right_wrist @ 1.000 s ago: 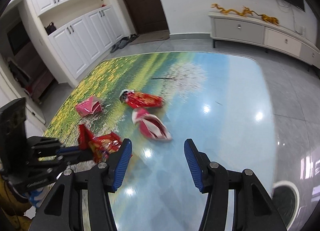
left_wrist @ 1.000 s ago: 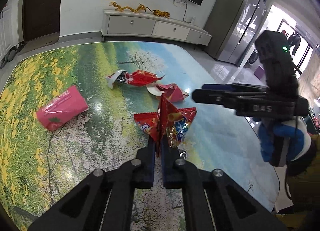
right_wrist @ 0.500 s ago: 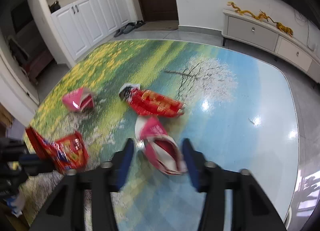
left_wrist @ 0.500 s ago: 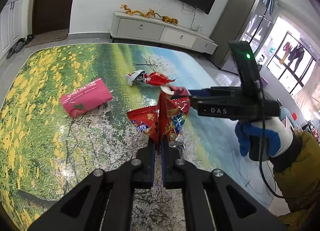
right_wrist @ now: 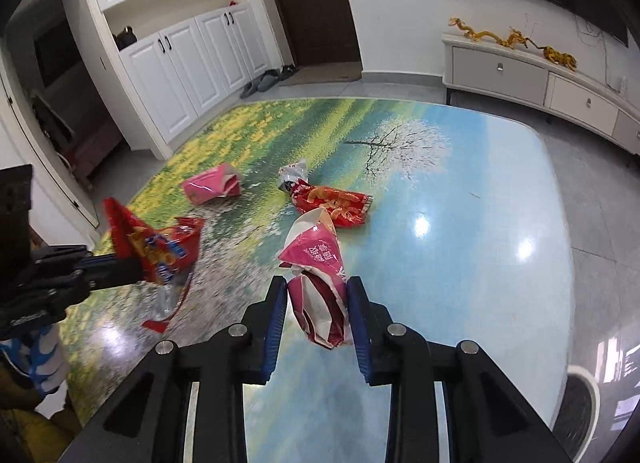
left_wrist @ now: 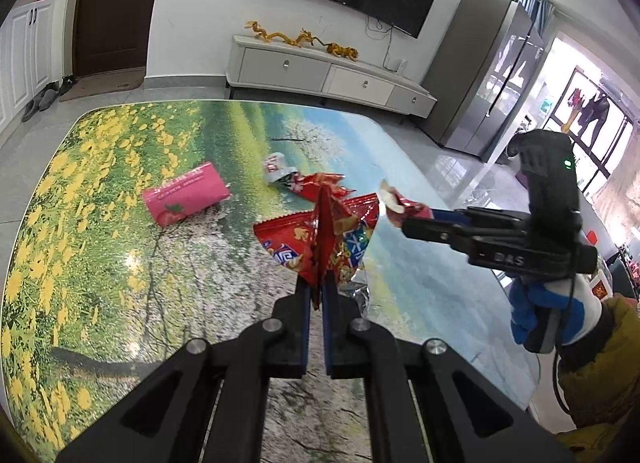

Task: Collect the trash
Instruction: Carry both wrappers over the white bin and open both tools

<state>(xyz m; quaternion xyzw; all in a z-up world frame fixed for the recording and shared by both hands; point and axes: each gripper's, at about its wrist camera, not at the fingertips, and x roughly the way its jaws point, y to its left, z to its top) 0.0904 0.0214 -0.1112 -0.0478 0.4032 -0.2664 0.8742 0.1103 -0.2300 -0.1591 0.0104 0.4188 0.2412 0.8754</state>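
The left gripper (left_wrist: 316, 295) is clamped on a red snack bag (left_wrist: 320, 239) raised above the table (left_wrist: 120, 263). The right gripper (right_wrist: 318, 303) grips a pink-and-white wrapper (right_wrist: 320, 287) between its fingers; ahead lie a red wrapper (right_wrist: 332, 203) and a pink packet (right_wrist: 210, 187).

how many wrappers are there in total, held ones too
4. A red chip bag in the left gripper, a pink-white wrapper in the right gripper, a pink pack and a red wrapper on the table.

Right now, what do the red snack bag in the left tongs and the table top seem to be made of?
Red snack bag: thin printed plastic film, probably foil-lined; it creases sharply and shows silver inside. Table top: hard, glossy, perhaps printed glass; it mirrors lamps.
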